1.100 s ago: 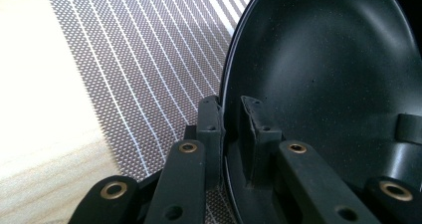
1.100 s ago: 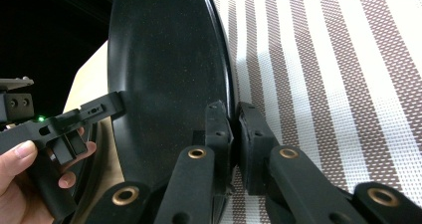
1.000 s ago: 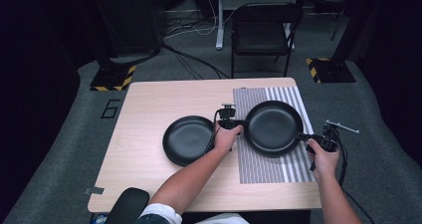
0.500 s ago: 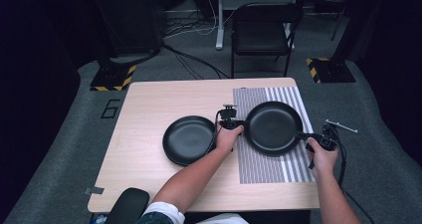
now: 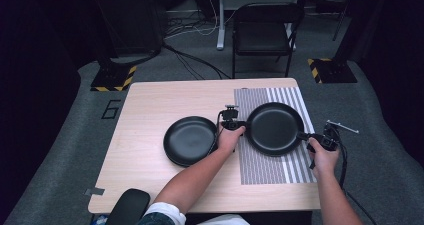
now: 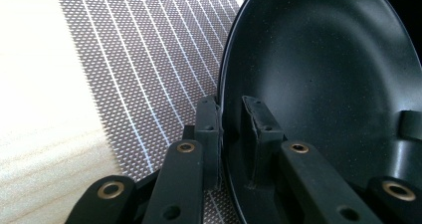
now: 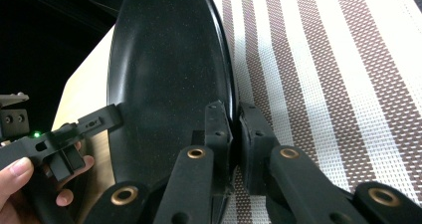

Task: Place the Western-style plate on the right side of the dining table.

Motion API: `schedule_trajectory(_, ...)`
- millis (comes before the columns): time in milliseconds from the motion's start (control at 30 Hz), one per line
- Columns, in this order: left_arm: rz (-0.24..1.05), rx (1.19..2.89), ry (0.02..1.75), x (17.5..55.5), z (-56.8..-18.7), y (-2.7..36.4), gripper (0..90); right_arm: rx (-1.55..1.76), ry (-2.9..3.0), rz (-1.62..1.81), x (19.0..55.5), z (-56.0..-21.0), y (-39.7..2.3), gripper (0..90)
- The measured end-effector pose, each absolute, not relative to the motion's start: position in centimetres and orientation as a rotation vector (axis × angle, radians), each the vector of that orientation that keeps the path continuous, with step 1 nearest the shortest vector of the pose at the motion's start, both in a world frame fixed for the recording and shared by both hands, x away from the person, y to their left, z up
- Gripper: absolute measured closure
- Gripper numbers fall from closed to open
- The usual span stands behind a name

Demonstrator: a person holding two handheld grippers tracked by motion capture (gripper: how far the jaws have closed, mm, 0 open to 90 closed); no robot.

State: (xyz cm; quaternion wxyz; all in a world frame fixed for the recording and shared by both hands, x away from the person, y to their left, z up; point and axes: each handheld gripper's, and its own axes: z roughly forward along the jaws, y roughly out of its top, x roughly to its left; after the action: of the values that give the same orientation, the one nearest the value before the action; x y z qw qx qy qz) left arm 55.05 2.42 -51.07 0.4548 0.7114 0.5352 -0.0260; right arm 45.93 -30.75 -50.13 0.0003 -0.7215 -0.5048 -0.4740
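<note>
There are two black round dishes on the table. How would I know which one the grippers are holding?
Find the striped mat on the right part of the wooden table. The bigger black pan sits over it, with the left gripper clamped on its left rim and the right gripper on its right rim. The smaller black plate lies on bare wood to the left, with nothing gripping it.

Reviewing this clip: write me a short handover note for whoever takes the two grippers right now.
Left gripper: shut on the large pan's left rim.
Right gripper: shut on the same pan's right rim.
The large pan sits over the striped mat; I cannot tell whether it rests on it or is lifted. The small pan lies on the bare table, left of it, untouched.
Done: both grips on the rim.
Left: probably moving the pan with both grippers; keep it level.
</note>
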Motion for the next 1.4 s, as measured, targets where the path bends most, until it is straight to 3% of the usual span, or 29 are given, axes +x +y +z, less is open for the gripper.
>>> schedule_trajectory(500,-0.068,1.782,1.335,55.0,-51.6,2.0,75.8,-2.314,-1.623,-1.434,46.3,-50.5,-30.5,80.5)
schedule_trajectory(967,-0.035,1.806,1.284,54.4,-50.8,1.8,62.1,-2.394,-1.796,-1.348,45.8,-50.9,-30.0,69.2)
schedule_trajectory(1200,0.006,1.810,1.261,54.1,-50.2,2.7,54.6,-2.427,-1.883,-1.398,44.8,-49.3,-30.3,57.3)
schedule_trajectory(1400,0.019,1.804,1.253,53.9,-49.3,4.8,54.4,-2.433,-1.973,-1.407,43.9,-48.6,-30.0,48.3)
